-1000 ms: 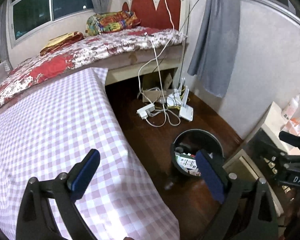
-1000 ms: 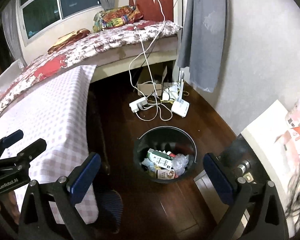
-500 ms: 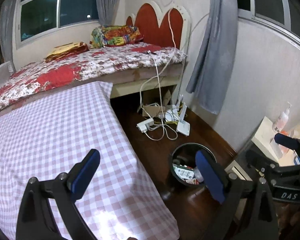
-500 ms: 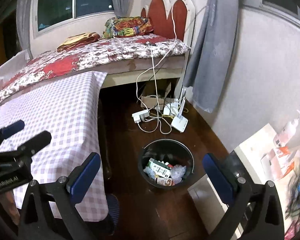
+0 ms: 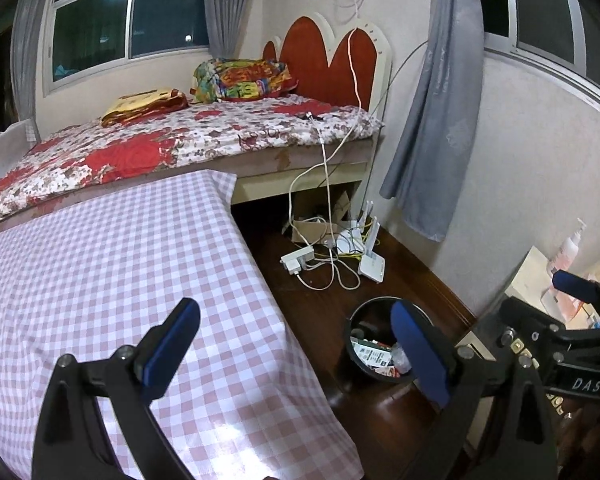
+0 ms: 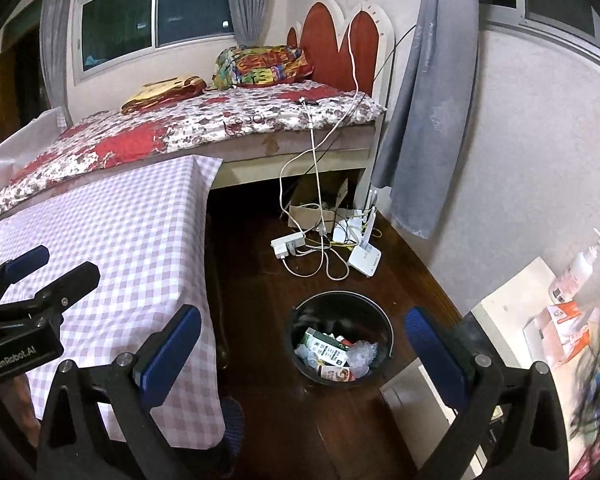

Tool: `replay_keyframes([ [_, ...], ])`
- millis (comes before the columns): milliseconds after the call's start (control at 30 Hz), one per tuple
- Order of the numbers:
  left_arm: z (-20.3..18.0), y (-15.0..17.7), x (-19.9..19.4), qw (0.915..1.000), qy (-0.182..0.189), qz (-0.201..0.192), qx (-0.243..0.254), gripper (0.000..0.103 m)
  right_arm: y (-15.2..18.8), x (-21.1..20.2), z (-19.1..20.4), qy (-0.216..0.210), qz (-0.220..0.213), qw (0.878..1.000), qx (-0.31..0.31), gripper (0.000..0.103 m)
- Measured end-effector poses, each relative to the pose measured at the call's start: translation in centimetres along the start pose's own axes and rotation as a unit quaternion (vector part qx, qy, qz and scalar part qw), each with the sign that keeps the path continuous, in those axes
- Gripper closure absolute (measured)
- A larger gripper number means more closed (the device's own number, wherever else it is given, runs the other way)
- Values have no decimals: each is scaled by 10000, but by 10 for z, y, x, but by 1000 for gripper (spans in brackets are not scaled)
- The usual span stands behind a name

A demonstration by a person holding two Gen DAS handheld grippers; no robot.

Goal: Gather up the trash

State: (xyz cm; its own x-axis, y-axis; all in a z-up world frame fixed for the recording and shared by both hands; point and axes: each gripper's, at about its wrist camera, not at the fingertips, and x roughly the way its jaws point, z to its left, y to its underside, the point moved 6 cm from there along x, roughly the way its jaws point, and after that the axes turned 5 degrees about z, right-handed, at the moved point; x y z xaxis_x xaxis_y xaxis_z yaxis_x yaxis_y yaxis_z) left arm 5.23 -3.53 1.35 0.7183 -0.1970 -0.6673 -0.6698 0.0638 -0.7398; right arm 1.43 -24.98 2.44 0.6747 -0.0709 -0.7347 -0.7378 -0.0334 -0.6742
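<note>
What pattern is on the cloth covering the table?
The tablecloth is a pink-and-white check, a gingham-like grid. It shows best in the left wrist view.

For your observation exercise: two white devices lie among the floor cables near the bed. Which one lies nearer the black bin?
The flat white router with upright antennas, on the curtain side; the power strip lies farther from the bin, towards the checked table.

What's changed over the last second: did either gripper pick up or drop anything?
Neither did. Both cameras tilted up and drew back: the round black trash bin now sits lower and smaller in view, with more wall and window showing. The left gripper and right gripper stay open and empty; the trash in the bin looks unmoved.
</note>
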Motion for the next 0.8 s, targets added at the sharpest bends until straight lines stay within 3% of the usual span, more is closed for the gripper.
replay_keyframes([
  [800,-2,1,3,10000,34,54,0,5,-2,0,-1,11,2,10000,1,0],
])
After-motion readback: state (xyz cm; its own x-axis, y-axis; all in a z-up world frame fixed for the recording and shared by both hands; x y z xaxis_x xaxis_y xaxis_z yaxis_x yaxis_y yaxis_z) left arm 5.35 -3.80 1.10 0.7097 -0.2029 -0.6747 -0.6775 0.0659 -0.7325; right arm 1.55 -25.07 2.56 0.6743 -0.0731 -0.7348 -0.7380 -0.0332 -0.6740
